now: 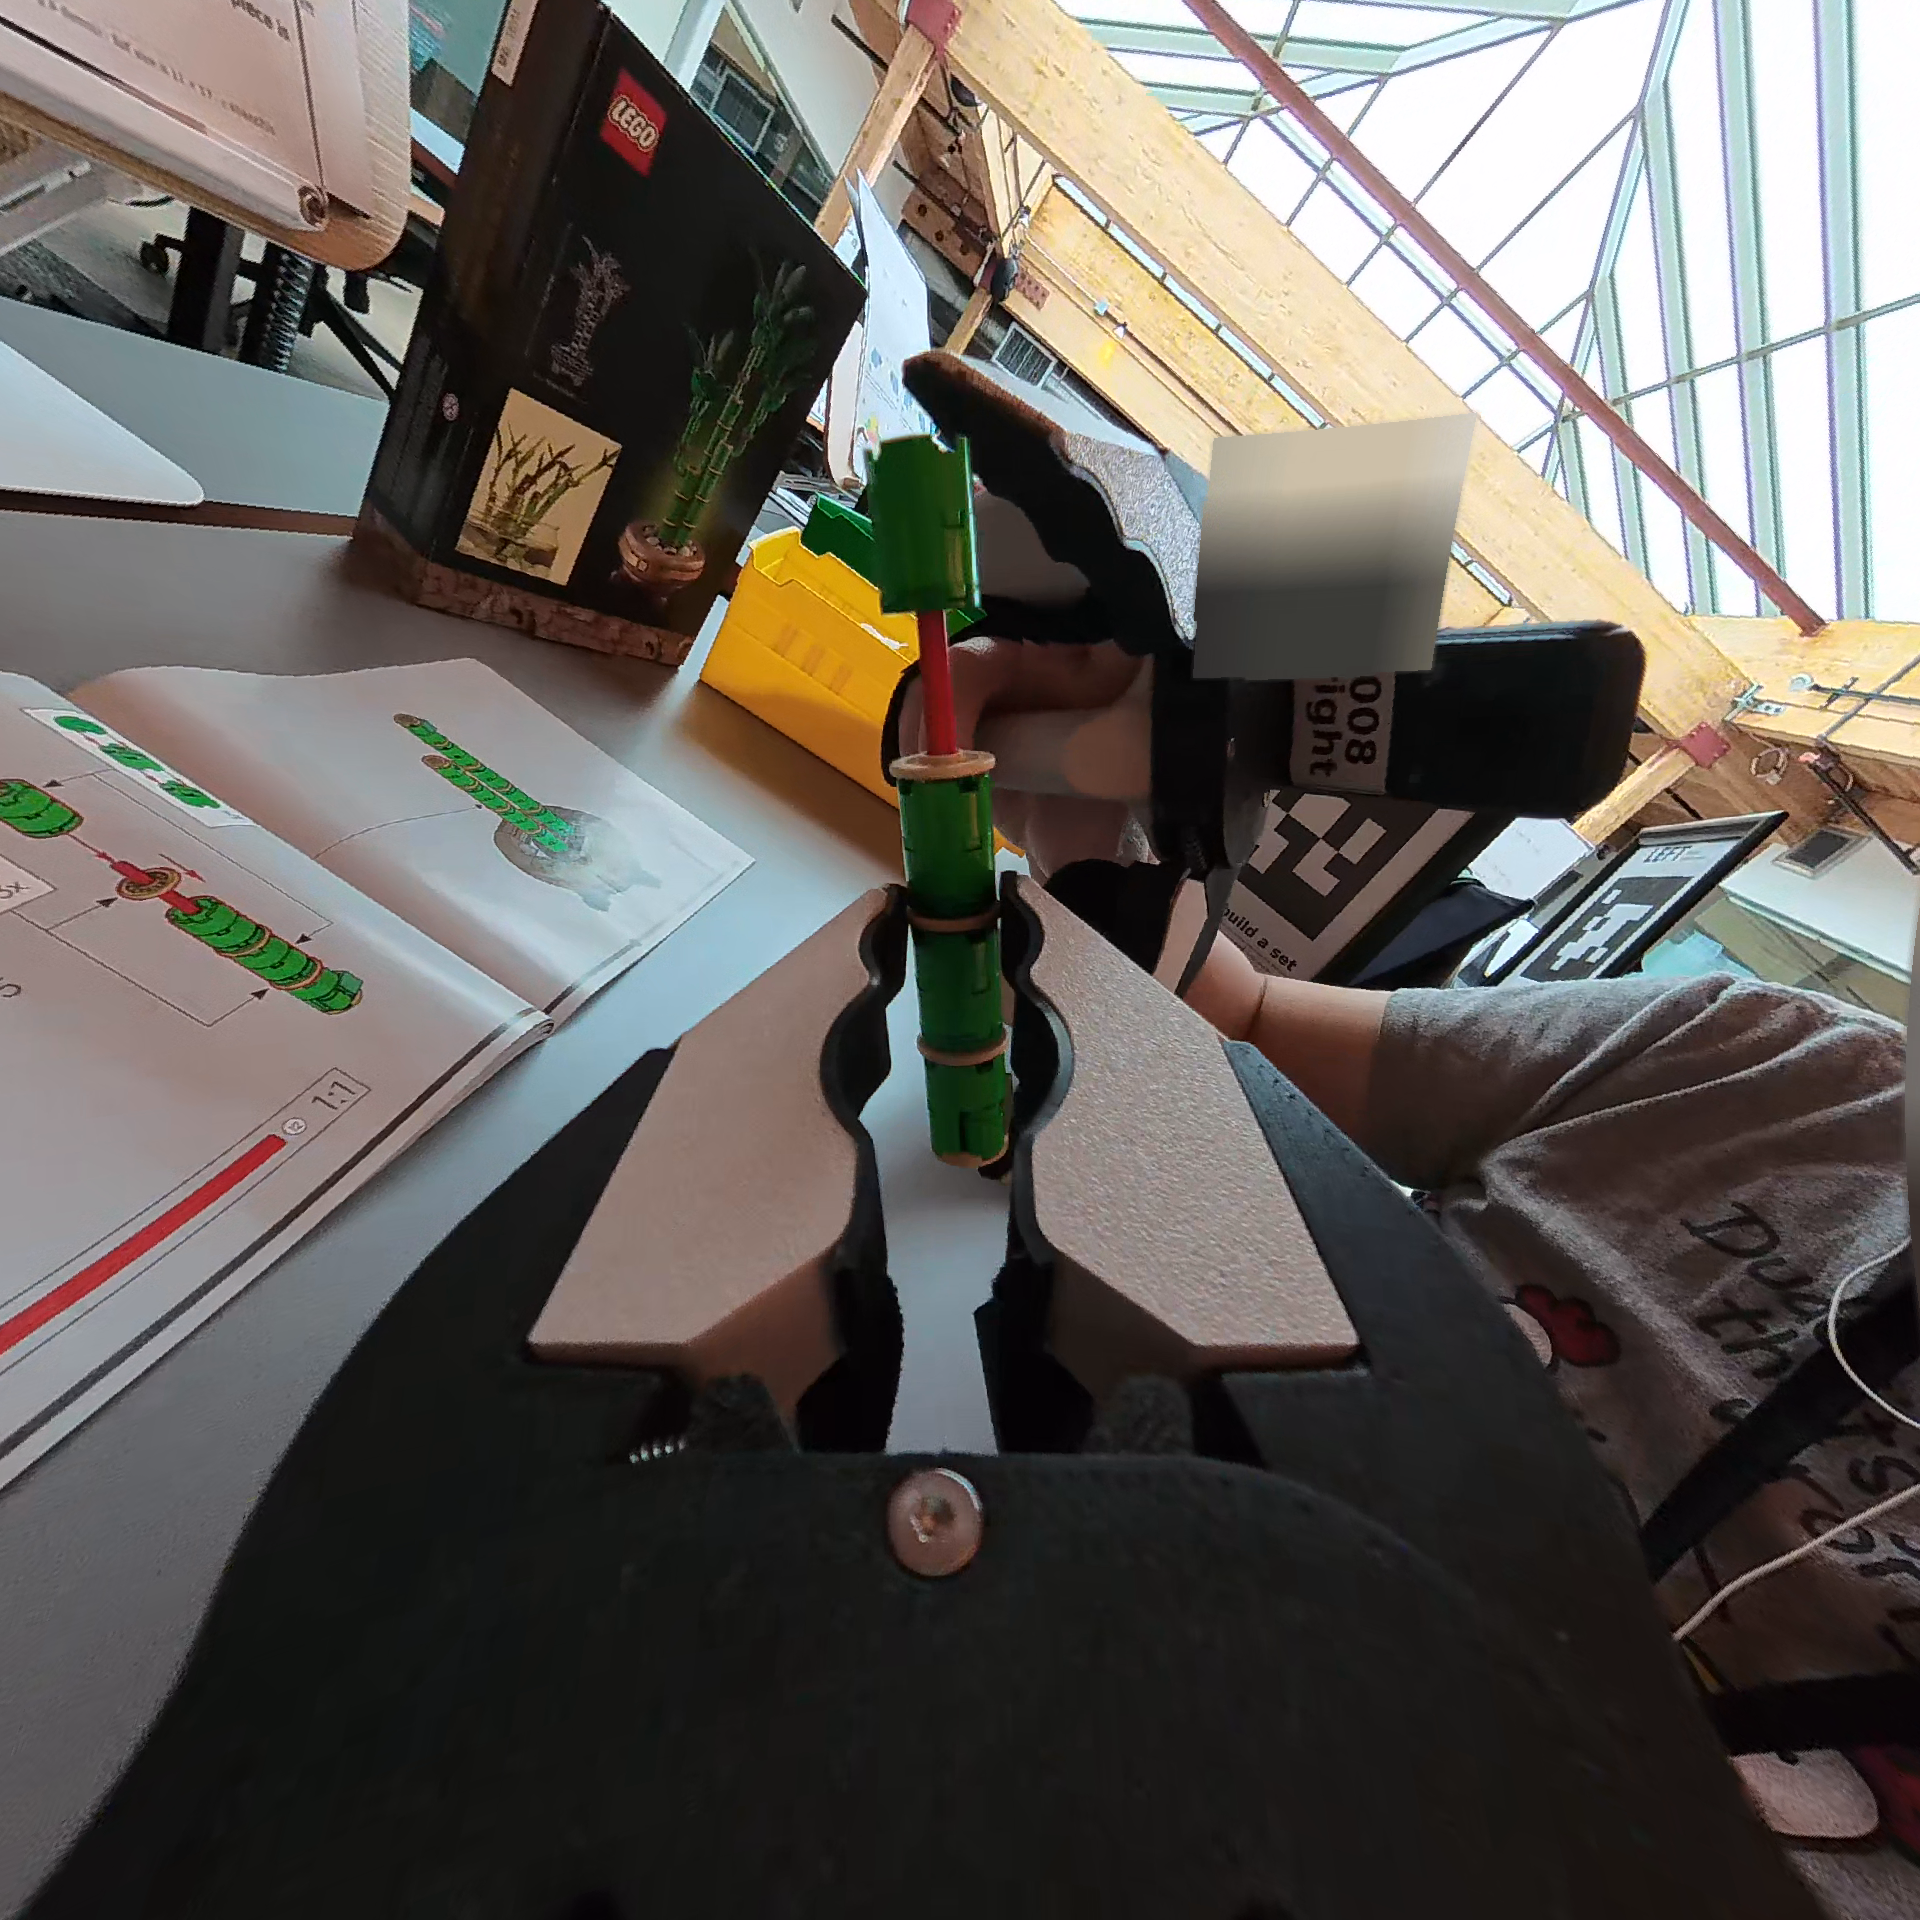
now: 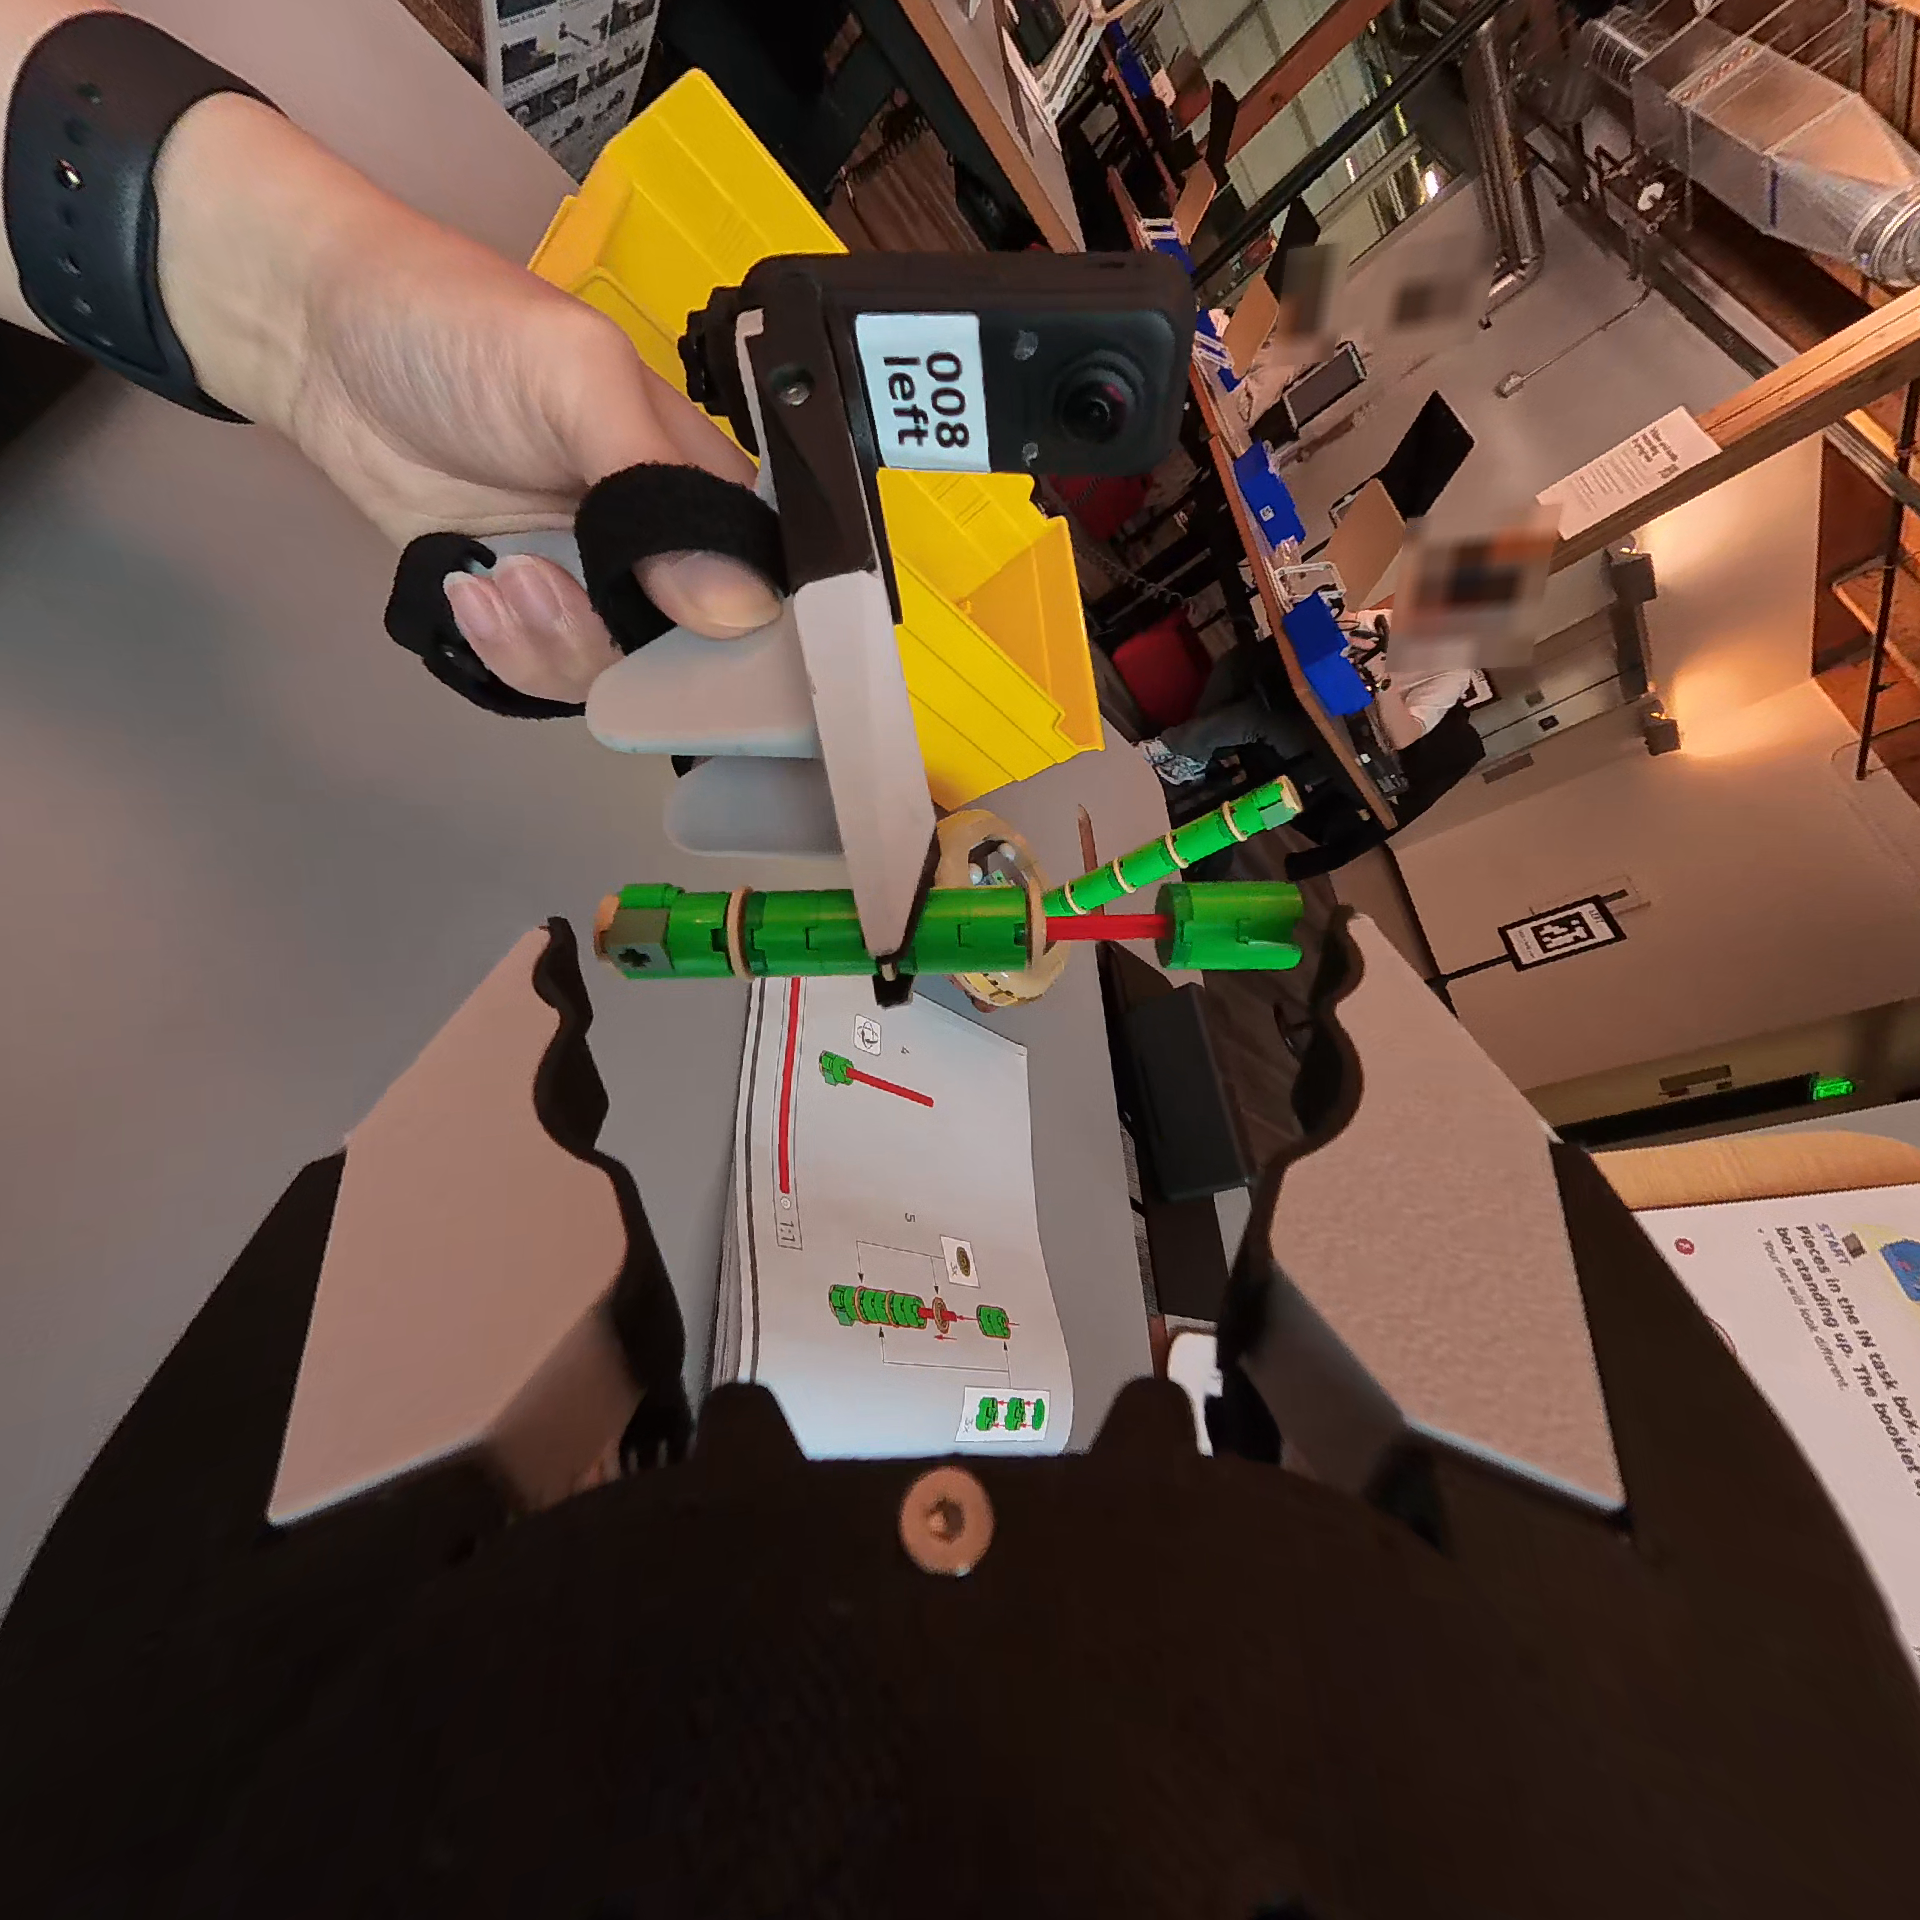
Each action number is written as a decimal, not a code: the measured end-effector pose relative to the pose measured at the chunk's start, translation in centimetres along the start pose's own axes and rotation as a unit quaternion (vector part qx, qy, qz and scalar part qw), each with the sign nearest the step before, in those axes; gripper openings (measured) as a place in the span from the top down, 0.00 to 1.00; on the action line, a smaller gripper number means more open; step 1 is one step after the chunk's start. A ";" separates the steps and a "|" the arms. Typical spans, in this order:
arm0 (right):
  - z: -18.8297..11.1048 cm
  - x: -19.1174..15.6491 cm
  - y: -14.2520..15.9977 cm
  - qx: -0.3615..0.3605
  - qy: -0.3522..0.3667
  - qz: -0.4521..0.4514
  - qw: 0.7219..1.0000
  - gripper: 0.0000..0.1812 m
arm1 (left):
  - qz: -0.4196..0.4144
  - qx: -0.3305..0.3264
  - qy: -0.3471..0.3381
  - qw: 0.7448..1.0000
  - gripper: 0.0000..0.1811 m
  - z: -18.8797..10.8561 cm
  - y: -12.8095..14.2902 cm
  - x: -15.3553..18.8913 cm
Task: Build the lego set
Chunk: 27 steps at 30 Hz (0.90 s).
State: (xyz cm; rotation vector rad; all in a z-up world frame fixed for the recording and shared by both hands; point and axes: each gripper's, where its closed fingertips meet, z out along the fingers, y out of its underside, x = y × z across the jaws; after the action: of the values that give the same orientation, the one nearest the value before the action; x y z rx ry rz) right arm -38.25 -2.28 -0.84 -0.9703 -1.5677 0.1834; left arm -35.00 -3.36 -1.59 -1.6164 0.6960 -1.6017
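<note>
A green bamboo stalk (image 1: 956,987) with tan rings stands upright, and my left gripper (image 1: 951,914) is shut on its middle. A red axle (image 1: 940,686) rises from the stalk to a separate green segment (image 1: 925,530), with a gap between them. In the right wrist view the stalk (image 2: 821,930) lies crosswise, held by the left gripper (image 2: 888,966). My right gripper (image 2: 951,935) is wide open, its jaws bracketing the two ends of the stalk, one near the green segment (image 2: 1231,925). One of its fingers (image 1: 1049,488) sits by the top of that segment.
The open instruction booklet (image 1: 312,883) lies on the grey table (image 1: 208,582), also under my right gripper (image 2: 894,1195). The set box (image 1: 603,364) and a yellow bin (image 1: 810,644) stand behind. A second green stalk (image 2: 1174,847) leans beyond. A person's torso (image 1: 1662,1247) is right. The grippers are tip to tip, or close to it.
</note>
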 end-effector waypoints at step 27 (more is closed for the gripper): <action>-5.2 3.7 -4.0 0.185 -0.158 0.405 0.881 0.85 | 0.312 0.015 -0.057 0.948 0.91 1.2 0.2 1.6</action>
State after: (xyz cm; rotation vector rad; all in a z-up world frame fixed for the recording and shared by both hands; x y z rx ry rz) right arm -35.24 -4.45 5.71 -1.2733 -1.2433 1.2365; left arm -33.72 -4.60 -0.70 -1.2742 0.9920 -1.0423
